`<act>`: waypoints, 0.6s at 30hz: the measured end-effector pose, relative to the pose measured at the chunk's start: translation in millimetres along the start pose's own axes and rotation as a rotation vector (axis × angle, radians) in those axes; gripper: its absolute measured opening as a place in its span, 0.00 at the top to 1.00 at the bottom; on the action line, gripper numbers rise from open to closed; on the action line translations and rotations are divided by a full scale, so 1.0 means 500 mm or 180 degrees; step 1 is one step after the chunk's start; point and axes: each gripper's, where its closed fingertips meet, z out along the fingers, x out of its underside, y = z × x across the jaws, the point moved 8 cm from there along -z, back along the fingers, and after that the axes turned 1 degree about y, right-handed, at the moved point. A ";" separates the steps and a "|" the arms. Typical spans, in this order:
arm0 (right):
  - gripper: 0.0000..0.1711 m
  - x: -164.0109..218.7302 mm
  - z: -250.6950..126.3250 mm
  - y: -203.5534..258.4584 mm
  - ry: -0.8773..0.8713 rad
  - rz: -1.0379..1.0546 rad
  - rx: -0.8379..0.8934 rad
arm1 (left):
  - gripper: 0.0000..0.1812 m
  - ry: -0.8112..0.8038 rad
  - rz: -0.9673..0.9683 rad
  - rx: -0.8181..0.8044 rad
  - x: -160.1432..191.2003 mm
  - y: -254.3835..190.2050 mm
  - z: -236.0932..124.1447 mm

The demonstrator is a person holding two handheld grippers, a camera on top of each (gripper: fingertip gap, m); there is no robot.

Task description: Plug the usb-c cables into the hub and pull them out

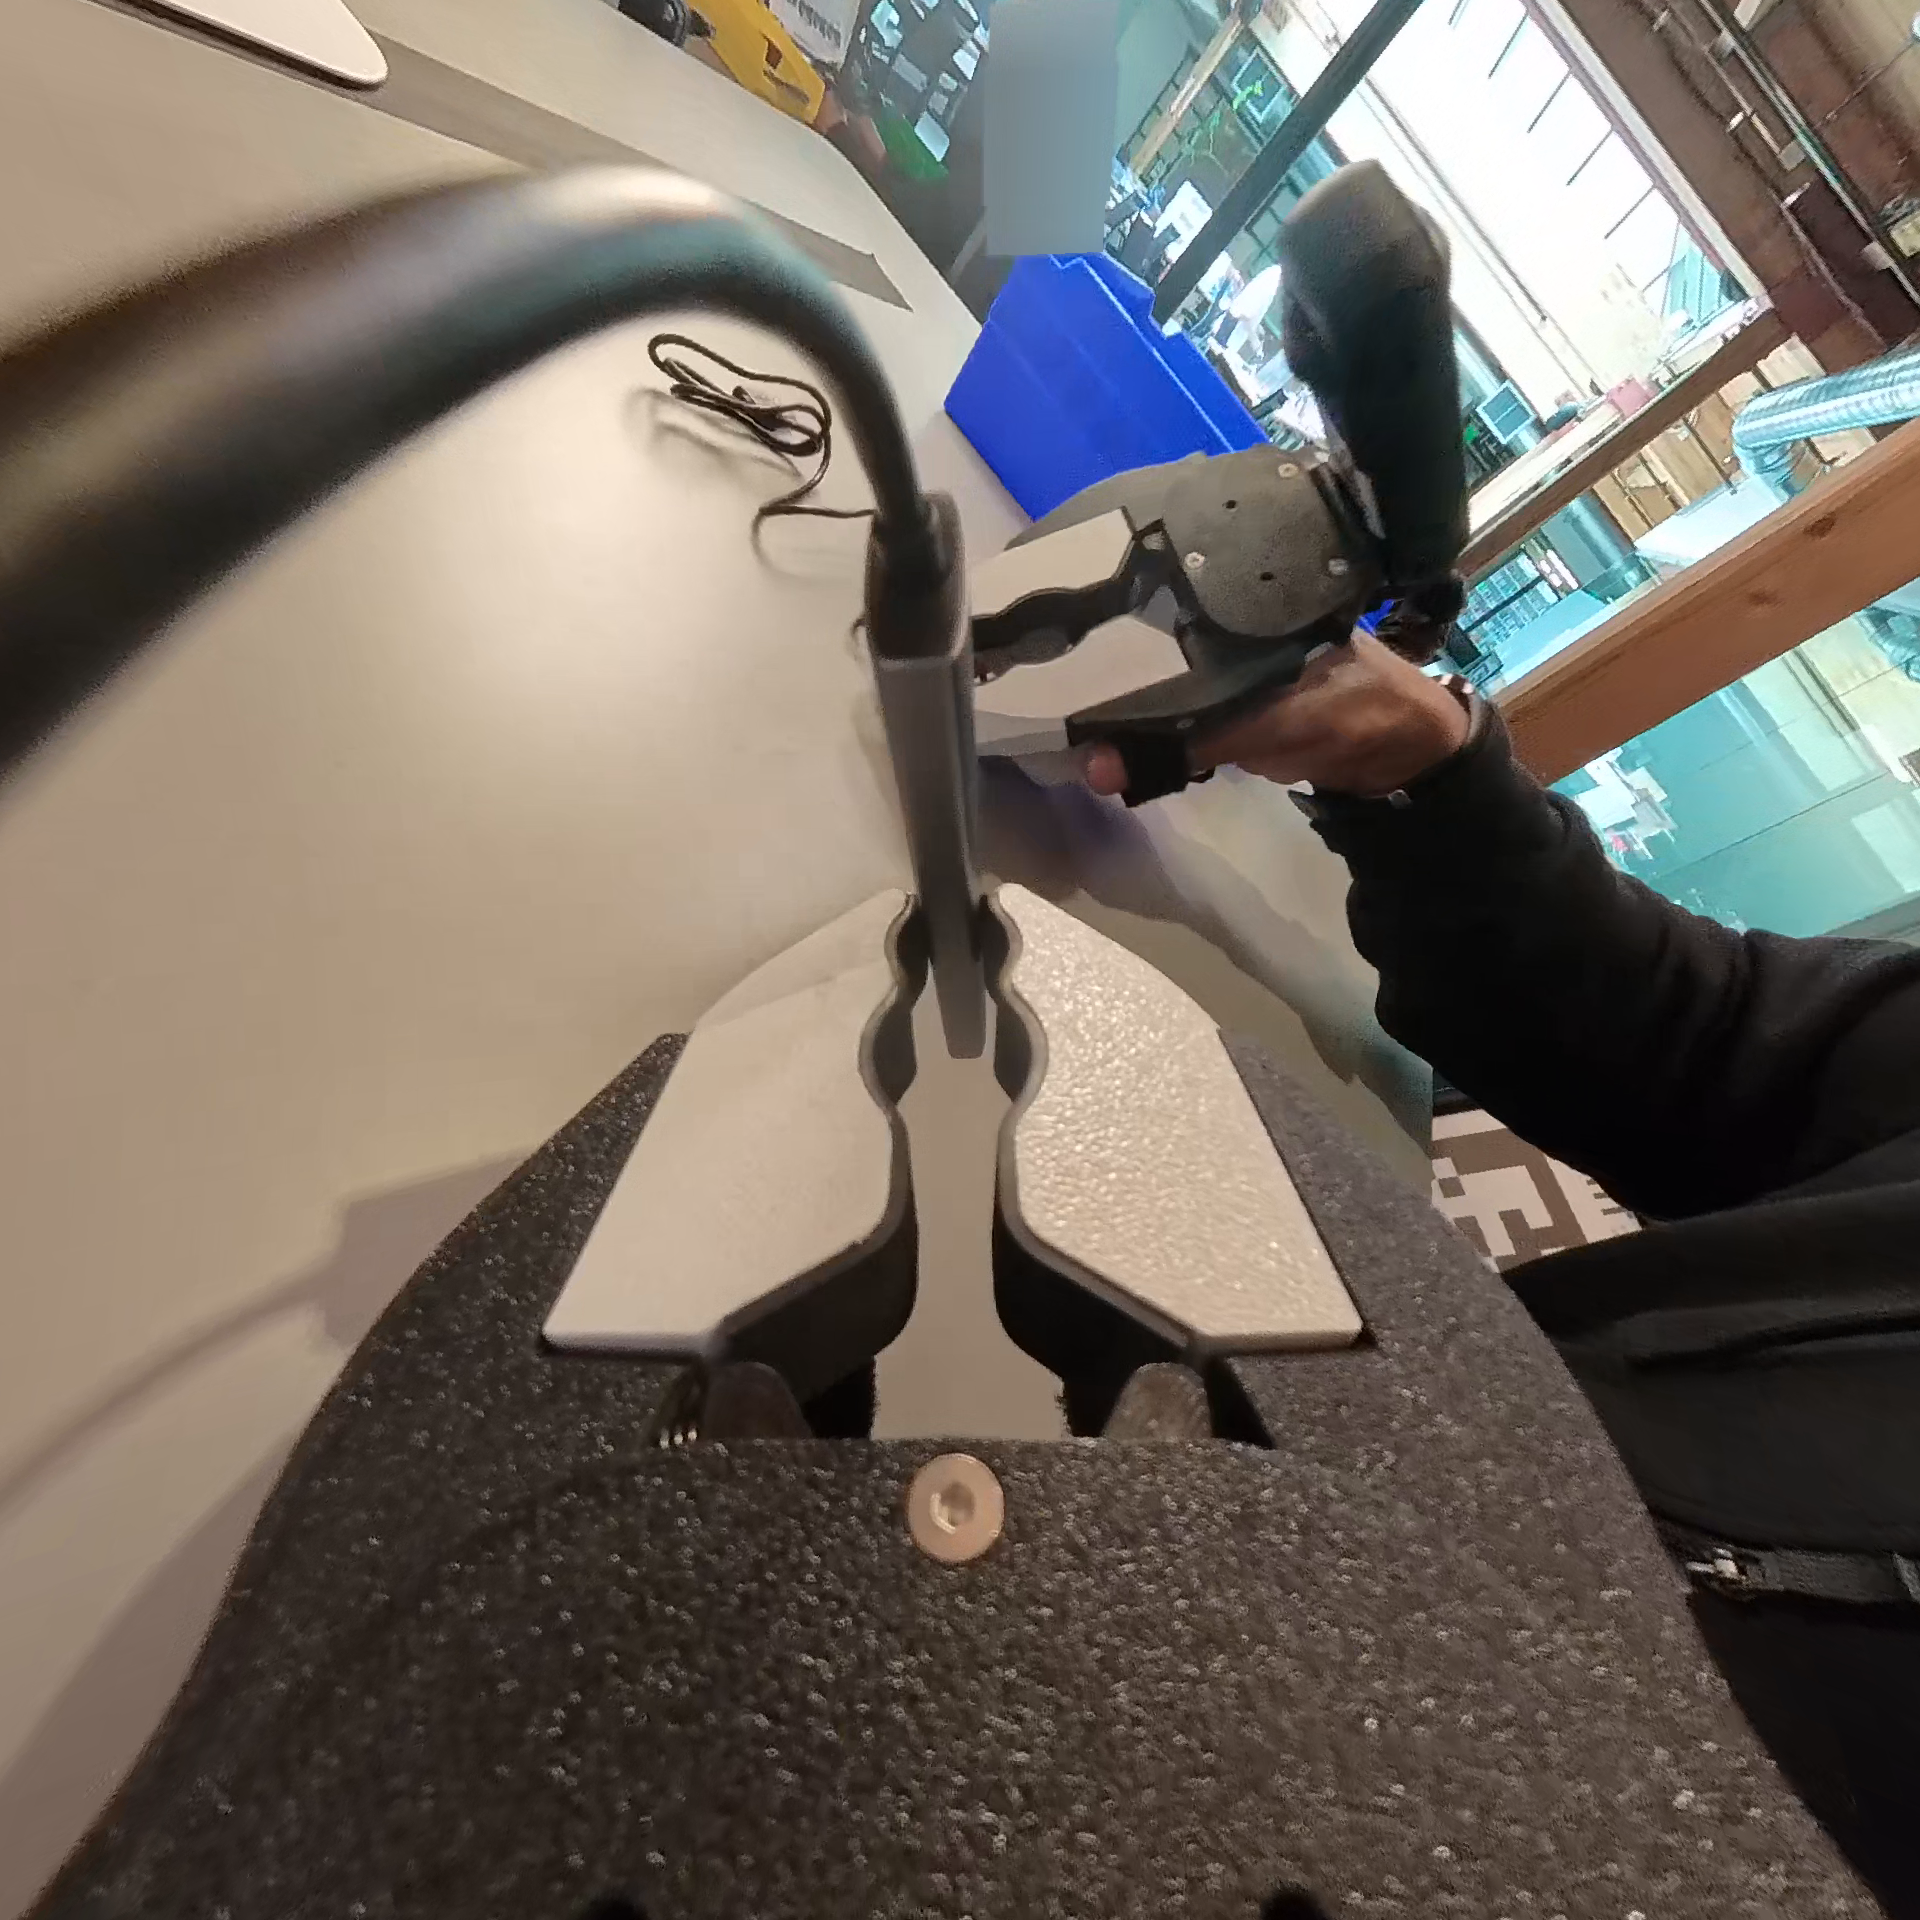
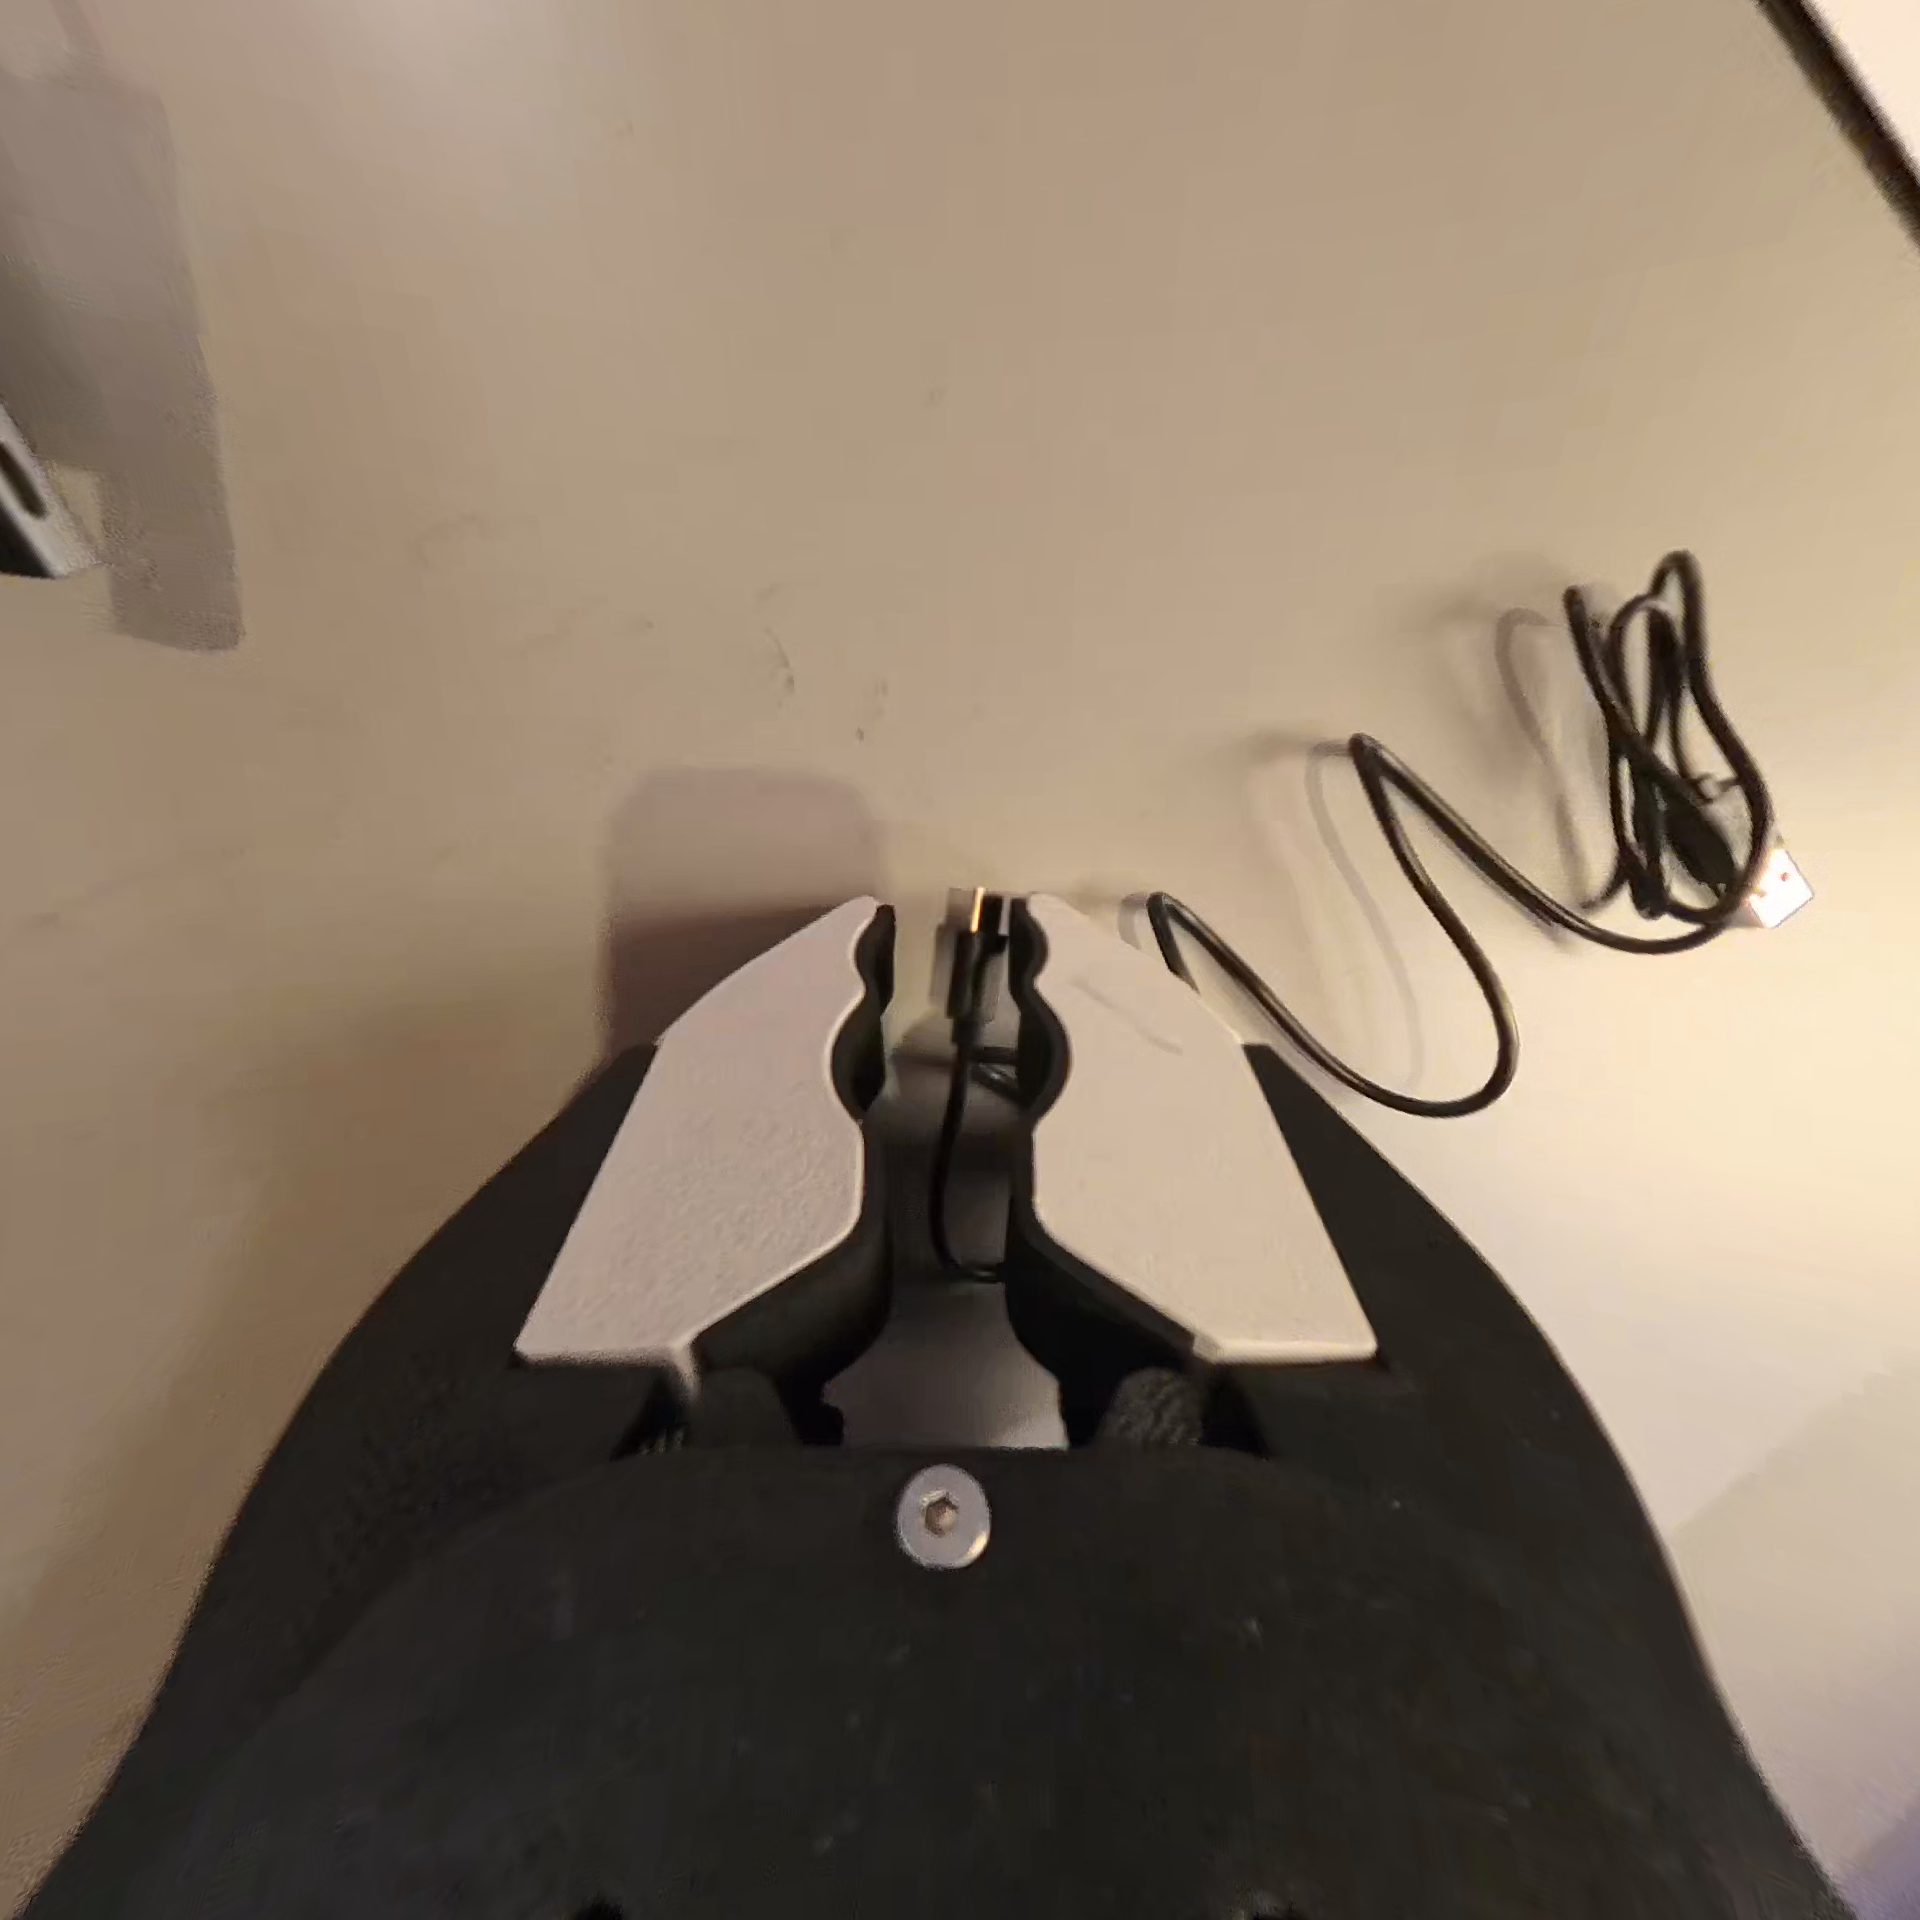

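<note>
My left gripper [image 1: 951,914] is shut on the grey hub [image 1: 930,748], a thin slab held edge-on and upright above the table. The hub's thick black lead [image 1: 520,260] arcs up and away to the left. My right gripper [image 2: 956,914] is shut on the usb-c plug [image 2: 975,935] of a thin black cable [image 2: 1434,914]. The cable loops off to the right on the table. In the left wrist view the right gripper [image 1: 987,665] points at the hub's side from the right, close to it. A blurred grey piece [image 2: 31,509] at the left edge looks like the hub.
The cable ends in a loose bundle [image 2: 1662,748] with a usb-a plug [image 2: 1782,894] on the pale table [image 2: 935,416]; the bundle also shows in the left wrist view [image 1: 748,405]. A blue bin [image 1: 1091,395] stands behind. A person's sleeved arm [image 1: 1558,987] holds the right gripper. One gripper's finger ends stand about 15 cm off the other's.
</note>
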 end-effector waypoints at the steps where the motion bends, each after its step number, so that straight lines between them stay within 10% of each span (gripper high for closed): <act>1: 0.86 0.002 -0.005 0.003 -0.0027 -0.0049 0.0067 | 0.94 0.0034 0.0019 0.0000 -0.002 0.001 0.007; 10: 0.88 0.025 -0.015 -0.003 0.0066 -0.0264 0.0356 | 0.94 0.0091 0.0458 0.0041 -0.039 0.004 0.064; 18: 0.95 0.007 0.002 -0.013 -0.0213 -0.0365 0.0586 | 0.94 -0.0380 0.2457 -0.0181 -0.095 0.005 0.117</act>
